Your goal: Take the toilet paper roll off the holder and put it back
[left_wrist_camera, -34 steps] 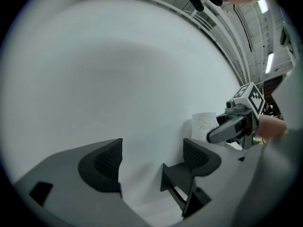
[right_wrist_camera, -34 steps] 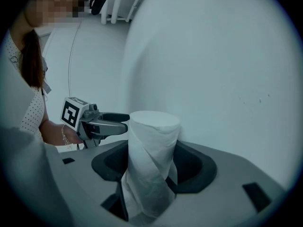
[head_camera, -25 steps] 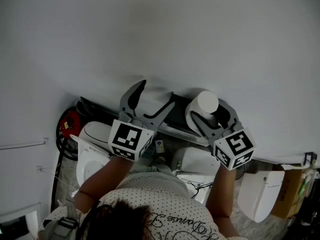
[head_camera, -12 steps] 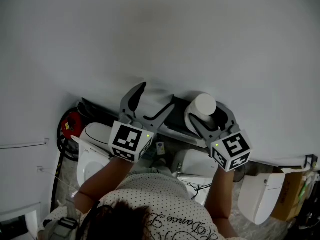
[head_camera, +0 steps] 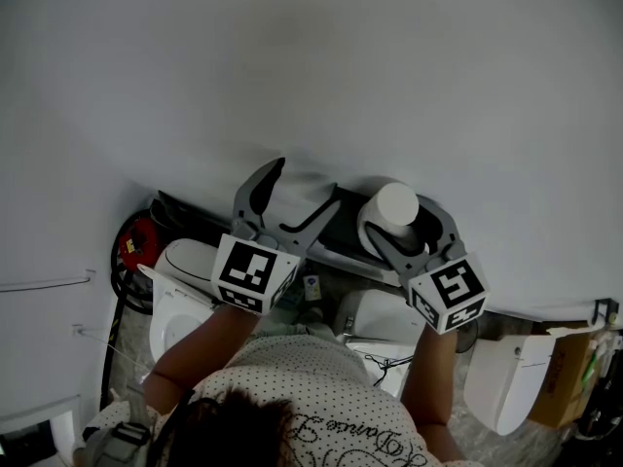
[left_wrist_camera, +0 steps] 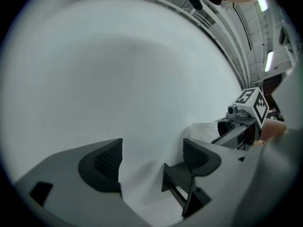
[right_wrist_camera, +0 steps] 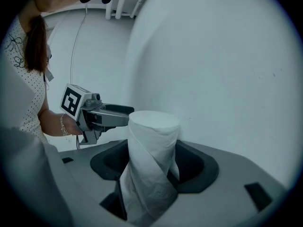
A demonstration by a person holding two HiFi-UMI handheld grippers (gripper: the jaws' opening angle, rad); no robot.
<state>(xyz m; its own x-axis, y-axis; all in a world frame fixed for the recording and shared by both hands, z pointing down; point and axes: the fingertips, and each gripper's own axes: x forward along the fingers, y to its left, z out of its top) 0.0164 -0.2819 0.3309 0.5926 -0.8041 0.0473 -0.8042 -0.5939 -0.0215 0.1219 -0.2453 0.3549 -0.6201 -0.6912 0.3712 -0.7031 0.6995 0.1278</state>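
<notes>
Plain white bathroom wall (head_camera: 311,66) behind. Had the toilet paper roll (right_wrist_camera: 152,145) pinched upright in the right gripper (head_camera: 407,224), seemingly off the dark holder bracket (left_wrist_camera: 182,181). Held the left gripper (left_wrist_camera: 151,161) wide open, empty, beside it. Looked like put-back time; needed lining roll onto bracket next.

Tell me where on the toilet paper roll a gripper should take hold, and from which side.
Grip the toilet paper roll across its curved sides near mid-height, coming from the open front, since the wall stands behind it. It stands upright, so the flat top offers no hold. The right gripper sits that way, its jaws just opened slightly with the roll between them.
</notes>
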